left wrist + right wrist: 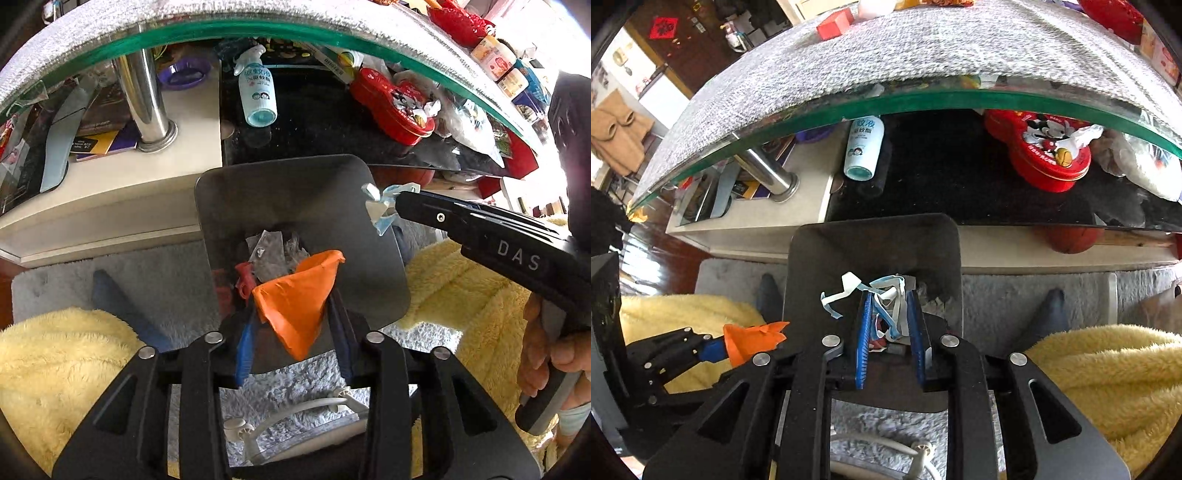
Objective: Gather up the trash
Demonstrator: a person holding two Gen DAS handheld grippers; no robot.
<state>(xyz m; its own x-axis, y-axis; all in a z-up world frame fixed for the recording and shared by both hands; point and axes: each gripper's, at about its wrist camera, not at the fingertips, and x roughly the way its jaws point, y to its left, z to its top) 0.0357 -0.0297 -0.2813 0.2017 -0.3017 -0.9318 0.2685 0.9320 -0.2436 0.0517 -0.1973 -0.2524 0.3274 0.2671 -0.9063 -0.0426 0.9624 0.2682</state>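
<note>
Left gripper (291, 314): its fingers are pinched on an orange wrapper (299, 295), which sits between the pads and sticks out past the tips, directly above the mouth of the dark bin (369, 266).
Right gripper (888, 325): its fingers are closed narrowly on a tangle of blue-and-white paper strips (886, 295); loose ends curl out ahead of and to the left of the tips, over the bin.
Bin contents: below the left fingers lie clear plastic scraps (275, 251) and a red piece (243, 280), so some trash is already in.
Where the trash is: both held pieces hang over or just at the bin opening, neither yet let go.
Risk, strips: from the left wrist view the strips sit at the bin's right rim rather than over its middle. I judge that opening the fingers there could send them down the outside onto the grey rug (55, 284).
Risk, clinging: the strips are light and tangled around the pads; they may stick to one finger instead of falling.
Risk, wrapper: it is stiff and flared, wider than the gap that holds it; released high, it could glide sideways and land on the yellow fleece (55, 369) beside the left fingers.
Risk, crowding: the two grippers are near each other over one opening, so a careless move inward could make them knock together.
Risk, bin: a push on the rim might tip it; how firmly it stands cannot be told.
</note>
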